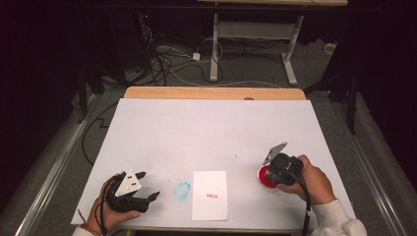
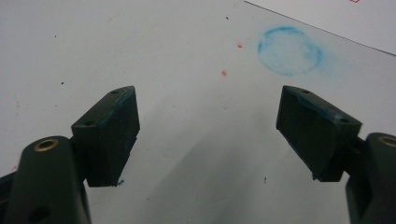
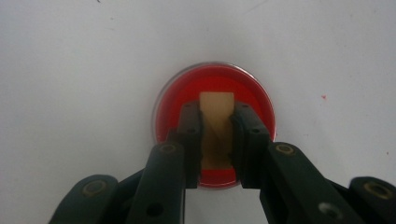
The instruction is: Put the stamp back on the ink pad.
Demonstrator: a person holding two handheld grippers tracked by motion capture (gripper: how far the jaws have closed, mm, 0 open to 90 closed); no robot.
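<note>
The right claw (image 3: 217, 135) is clamped on a small wooden stamp (image 3: 216, 122), held upright so its face can meet the ink squarely. Directly beneath the claw's tips sits the round red ink pad (image 3: 170, 100); whether the block touches the ink I cannot tell. The left claw (image 2: 208, 133) hangs with jaws apart and nothing between them, a blue ring stain (image 2: 289, 50) ahead of it, just before the white paper sheet (image 1: 210, 194) on the surface (image 1: 206, 128)

Table brightly lit, surroundings dark; close-ups soft.
</note>
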